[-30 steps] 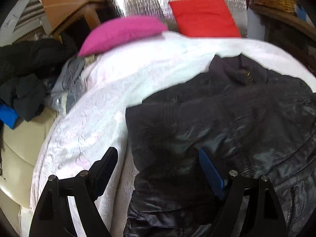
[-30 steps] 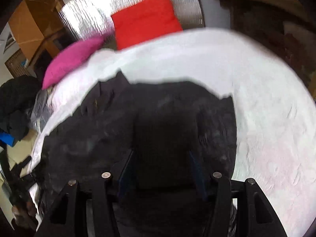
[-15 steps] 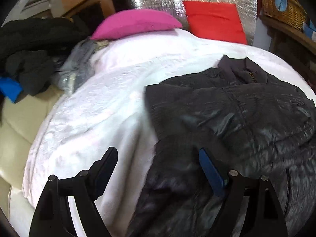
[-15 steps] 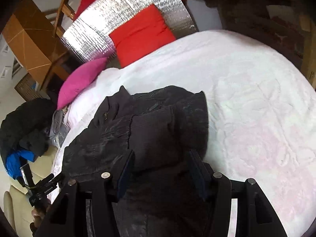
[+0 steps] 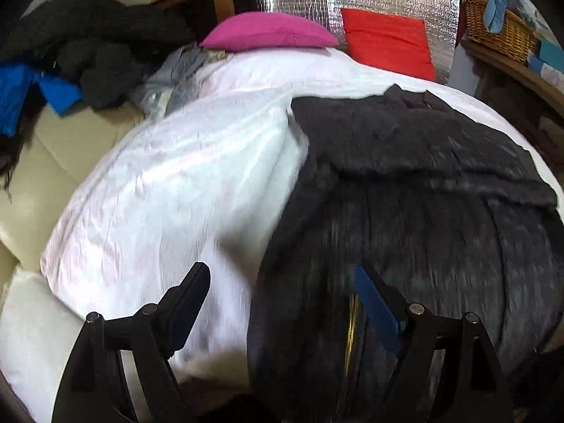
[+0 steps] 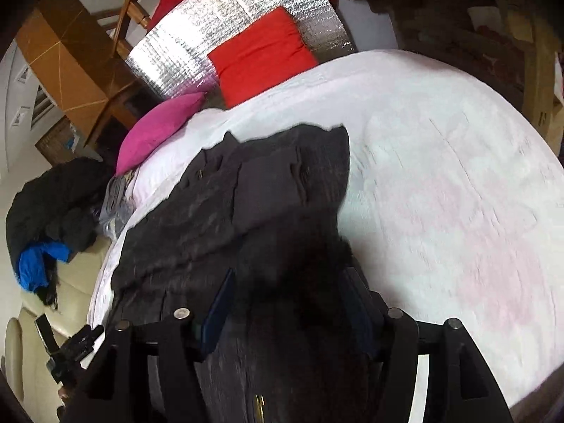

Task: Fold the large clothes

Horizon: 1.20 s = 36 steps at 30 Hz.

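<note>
Left tongs (image 5: 282,296) wide apart, low in frame over black jacket (image 5: 423,194) edge; right tongs (image 6: 285,299) wide, straddling raised fabric, grip unclear.

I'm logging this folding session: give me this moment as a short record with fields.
garment: black jacket, spread on the white bedcover
left gripper: open, over the jacket's left edge
right gripper: open, fabric between the fingers
pillows: pink pillow, red pillow, at the far end
other clothes: dark pile, left of the bed
</note>
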Motion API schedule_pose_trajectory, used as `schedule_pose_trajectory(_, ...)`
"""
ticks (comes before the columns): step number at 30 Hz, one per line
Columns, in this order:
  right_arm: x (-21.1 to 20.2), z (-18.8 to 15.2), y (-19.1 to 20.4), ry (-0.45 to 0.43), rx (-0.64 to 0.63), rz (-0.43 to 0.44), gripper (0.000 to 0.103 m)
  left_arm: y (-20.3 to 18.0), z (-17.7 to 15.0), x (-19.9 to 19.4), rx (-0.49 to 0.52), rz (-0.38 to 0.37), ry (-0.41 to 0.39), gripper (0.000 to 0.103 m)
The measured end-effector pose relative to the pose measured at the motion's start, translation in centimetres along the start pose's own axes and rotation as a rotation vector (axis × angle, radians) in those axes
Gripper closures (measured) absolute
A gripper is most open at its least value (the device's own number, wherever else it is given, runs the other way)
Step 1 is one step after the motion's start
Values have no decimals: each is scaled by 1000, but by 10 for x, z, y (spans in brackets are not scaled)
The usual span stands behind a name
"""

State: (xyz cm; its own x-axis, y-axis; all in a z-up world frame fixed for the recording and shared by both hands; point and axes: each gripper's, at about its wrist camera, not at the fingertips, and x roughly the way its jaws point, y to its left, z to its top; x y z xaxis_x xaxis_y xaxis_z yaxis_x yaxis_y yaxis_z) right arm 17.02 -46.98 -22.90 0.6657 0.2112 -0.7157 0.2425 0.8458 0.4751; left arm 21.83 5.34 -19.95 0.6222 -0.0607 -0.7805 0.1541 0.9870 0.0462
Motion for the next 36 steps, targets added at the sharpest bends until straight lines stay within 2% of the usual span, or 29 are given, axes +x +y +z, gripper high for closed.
schedule_pose_trajectory(4,-13,-39,-2,55,-18,24,35,10,-36,-1,-30,-32,102,18)
schedule_pose_trajectory(7,-20,-74,0,124,-40,41,32,15,-62,6,-71,-90,220,18)
schedule_pose_trajectory(8,-21,-83,1,144,-50,34,27,14,-67,8,-73,-103,243,18)
schedule_pose_trajectory(13,-16,-132,2,330,-107,-40,26,3,-87,33,-46,-116,378,18)
schedule_pose_trajectory(15,-11,-143,-2,384,-114,-68,26,0,-91,42,-43,-117,406,18)
schedule_pose_trajectory(18,6,-158,-12,467,-93,-90,26,-1,-91,51,-43,-123,418,18)
schedule_pose_trajectory(23,41,-165,-14,523,-109,-139,26,-9,-81,59,-4,-140,374,18)
schedule_pose_trajectory(25,54,-167,-14,530,-105,-129,26,-13,-75,63,5,-153,367,19)
schedule_pose_trajectory(27,65,-170,-13,525,-93,-114,26,-14,-73,64,4,-176,361,28)
schedule_pose_trajectory(28,69,-172,-12,539,-82,-109,27,-18,-76,62,3,-183,358,36)
schedule_pose_trajectory(29,69,-173,-12,538,-69,-106,31,-17,-77,60,3,-189,352,42)
schedule_pose_trajectory(31,59,-170,-10,511,-54,-88,45,-16,-76,58,-1,-205,343,49)
schedule_pose_trajectory(32,52,-168,-8,504,-47,-75,60,-17,-77,56,-3,-210,341,50)
schedule_pose_trajectory(33,42,-166,-6,496,-37,-47,66,-17,-74,56,-5,-214,341,51)
schedule_pose_trajectory(36,20,-165,1,480,-38,39,66,-20,-77,54,-6,-213,339,49)
